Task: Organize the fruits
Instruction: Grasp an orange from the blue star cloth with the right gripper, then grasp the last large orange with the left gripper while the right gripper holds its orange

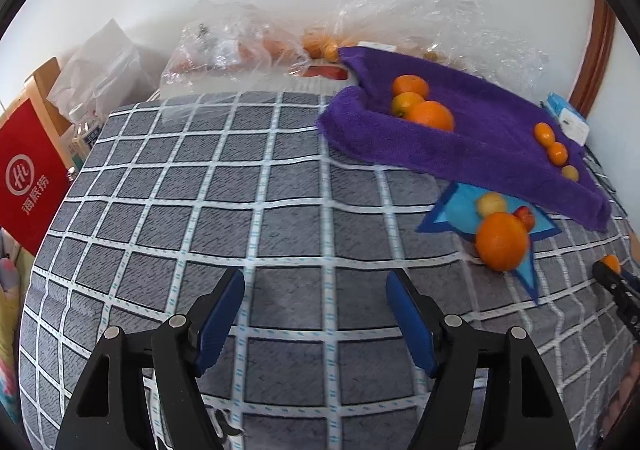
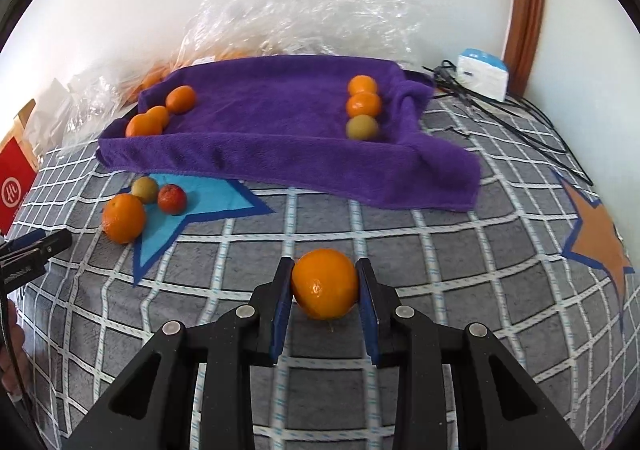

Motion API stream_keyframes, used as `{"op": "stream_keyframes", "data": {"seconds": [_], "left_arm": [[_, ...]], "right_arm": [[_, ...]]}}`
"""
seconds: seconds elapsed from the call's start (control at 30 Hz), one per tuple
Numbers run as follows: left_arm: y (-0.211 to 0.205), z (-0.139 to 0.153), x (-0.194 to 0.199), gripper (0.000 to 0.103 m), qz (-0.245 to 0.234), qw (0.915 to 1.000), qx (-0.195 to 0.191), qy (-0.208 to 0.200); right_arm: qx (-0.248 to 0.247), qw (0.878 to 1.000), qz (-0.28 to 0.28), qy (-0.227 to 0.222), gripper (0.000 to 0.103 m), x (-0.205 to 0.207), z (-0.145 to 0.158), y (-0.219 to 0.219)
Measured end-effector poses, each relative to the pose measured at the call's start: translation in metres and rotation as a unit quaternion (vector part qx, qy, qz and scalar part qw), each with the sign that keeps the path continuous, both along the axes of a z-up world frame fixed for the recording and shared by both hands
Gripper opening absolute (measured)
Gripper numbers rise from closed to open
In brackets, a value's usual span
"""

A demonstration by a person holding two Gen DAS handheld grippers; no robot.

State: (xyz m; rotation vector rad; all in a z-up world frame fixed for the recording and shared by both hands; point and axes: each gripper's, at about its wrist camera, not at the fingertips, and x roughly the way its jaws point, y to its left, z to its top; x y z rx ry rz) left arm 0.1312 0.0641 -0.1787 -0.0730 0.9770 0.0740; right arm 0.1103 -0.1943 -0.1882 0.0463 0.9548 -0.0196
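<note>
My right gripper (image 2: pixel 325 282) is shut on an orange (image 2: pixel 325 284) and holds it above the grey checked cloth. That orange and gripper tip also show at the right edge of the left wrist view (image 1: pixel 611 263). My left gripper (image 1: pixel 315 290) is open and empty over the checked cloth. A purple towel (image 2: pixel 280 138) holds three oranges at its left (image 2: pixel 160 116) and three small fruits at its right (image 2: pixel 363 108). A large orange (image 2: pixel 123 218), a yellow-green fruit (image 2: pixel 145 189) and a red fruit (image 2: pixel 172 199) lie by a blue star patch (image 2: pixel 208 198).
Crumpled clear plastic bags (image 2: pixel 304 18) with more fruit lie behind the towel by the wall. A white box (image 2: pixel 482 76) and black cables (image 2: pixel 504 110) sit at the back right. A red bag (image 1: pixel 28 178) and bottles stand off the left edge.
</note>
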Motion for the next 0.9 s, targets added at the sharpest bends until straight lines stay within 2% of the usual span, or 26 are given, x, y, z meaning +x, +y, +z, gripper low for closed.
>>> {"op": "stream_keyframes", "data": {"seconds": [0.13,0.23,0.33,0.4,0.6,0.63,0.7,0.87,0.9], "left_arm": [[-0.024,0.018,-0.002,0.071,-0.038,0.9989,-0.015,-0.024],[-0.043,0.021,0.002,0.071,-0.068,0.9968,-0.033,-0.025],[-0.063,0.021,0.005,0.071,-0.085,0.9954,-0.031,-0.032],[-0.073,0.018,0.010,0.071,-0.089,0.9950,-0.036,-0.028],[-0.090,0.004,0.025,0.071,-0.085,0.9958,-0.032,-0.003],[-0.092,0.002,0.026,0.071,-0.083,0.9961,-0.031,0.000],[-0.095,-0.002,0.029,0.071,-0.078,0.9966,-0.027,0.002],[-0.097,-0.009,0.032,0.055,-0.063,0.9975,-0.030,0.004],[-0.098,-0.008,0.032,0.045,-0.065,0.9975,-0.028,0.002]], "right_arm": [[0.007,1.000,-0.009,0.002,0.031,-0.002,-0.002,-0.011],[0.024,1.000,-0.011,0.014,0.031,-0.002,-0.009,-0.017],[0.029,1.000,-0.007,0.008,0.032,-0.007,-0.007,-0.020],[0.030,0.999,-0.003,0.010,0.037,-0.010,-0.007,-0.022],[0.031,0.999,0.000,0.008,0.039,-0.018,-0.007,-0.029],[0.031,0.999,0.000,0.008,0.039,-0.019,-0.008,-0.030],[0.031,1.000,-0.002,0.006,0.031,-0.019,-0.008,-0.030],[0.034,0.999,0.006,0.004,0.031,-0.018,-0.007,-0.029],[0.036,0.999,0.007,0.004,0.030,-0.019,-0.007,-0.029]]}}
